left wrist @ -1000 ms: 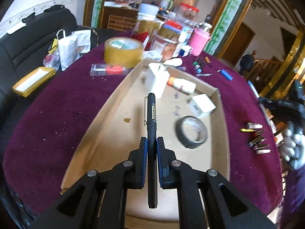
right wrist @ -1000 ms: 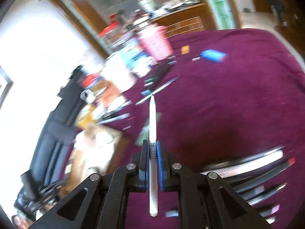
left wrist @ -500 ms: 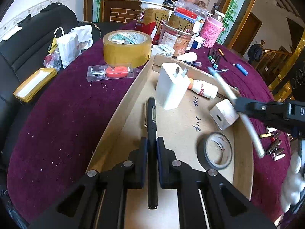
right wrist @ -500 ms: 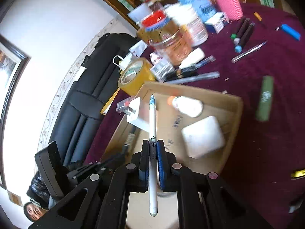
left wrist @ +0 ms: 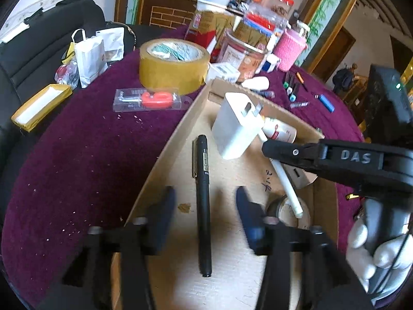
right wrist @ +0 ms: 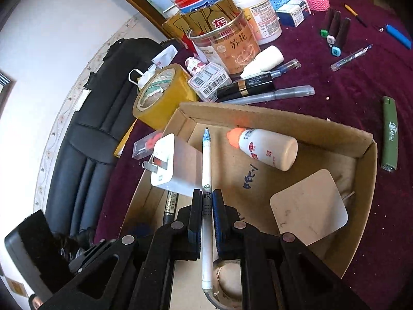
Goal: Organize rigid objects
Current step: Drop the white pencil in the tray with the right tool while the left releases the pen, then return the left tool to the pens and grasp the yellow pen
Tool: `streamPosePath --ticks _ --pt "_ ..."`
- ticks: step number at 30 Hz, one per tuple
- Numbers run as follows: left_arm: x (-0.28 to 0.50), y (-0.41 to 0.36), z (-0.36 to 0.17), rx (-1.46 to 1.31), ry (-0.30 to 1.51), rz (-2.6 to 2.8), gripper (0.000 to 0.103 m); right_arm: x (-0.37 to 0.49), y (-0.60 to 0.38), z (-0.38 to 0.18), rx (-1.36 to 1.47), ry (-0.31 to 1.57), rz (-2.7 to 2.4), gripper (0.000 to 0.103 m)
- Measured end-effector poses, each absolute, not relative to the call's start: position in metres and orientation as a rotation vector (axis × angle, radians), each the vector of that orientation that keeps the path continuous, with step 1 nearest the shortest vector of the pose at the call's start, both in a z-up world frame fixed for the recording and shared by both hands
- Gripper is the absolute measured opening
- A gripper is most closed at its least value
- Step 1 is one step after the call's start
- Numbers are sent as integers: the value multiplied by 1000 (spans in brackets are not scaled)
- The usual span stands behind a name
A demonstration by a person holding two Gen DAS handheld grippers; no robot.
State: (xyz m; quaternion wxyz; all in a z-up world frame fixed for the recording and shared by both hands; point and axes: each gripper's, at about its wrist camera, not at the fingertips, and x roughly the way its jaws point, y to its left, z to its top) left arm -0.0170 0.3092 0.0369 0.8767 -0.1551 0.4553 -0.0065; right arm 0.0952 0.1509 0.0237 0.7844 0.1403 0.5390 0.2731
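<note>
Left gripper (left wrist: 204, 217) jaws opening, black pen (left wrist: 202, 201) released onto cardboard tray (left wrist: 165, 155); one item sorted. Right gripper (right wrist: 206, 206) arrived over tray, pinching white pen (right wrist: 207, 180).

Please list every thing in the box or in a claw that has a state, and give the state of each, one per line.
left claw: jaws opening, pads off the pen
black pen: lying flat on the box floor, capped
right claw: shut on the white pen
white pen: held over the box, tip forward
cardboard box: open on top
glue bottle: lying on its side, cap on
charger: prongs out, unplugged
</note>
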Motion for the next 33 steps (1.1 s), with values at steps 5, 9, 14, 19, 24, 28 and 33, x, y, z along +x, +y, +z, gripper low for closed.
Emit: streamPosePath --ticks 5,9,14,19,24,28,33 --pt "-35 314 51 -371 906 -33 63 85 146 40 241 1089 563 49" --pt "-54 311 63 -382 876 -47 65 67 128 64 199 1008 572 53" --pt "-76 297 80 -397 834 -81 70 33 77 95 142 859 520 54" --pt "-87 258 94 -368 803 -199 72 -27 -3 134 32 534 312 94" --pt "-82 180 95 -234 828 -331 76 -61 -96 135 11 315 44 103" --pt "-70 112 81 -130 887 -404 76 -27 -183 102 193 503 -53 102" --pt "-49 38 66 43 899 -464 75 -16 -248 61 382 581 -89 102"
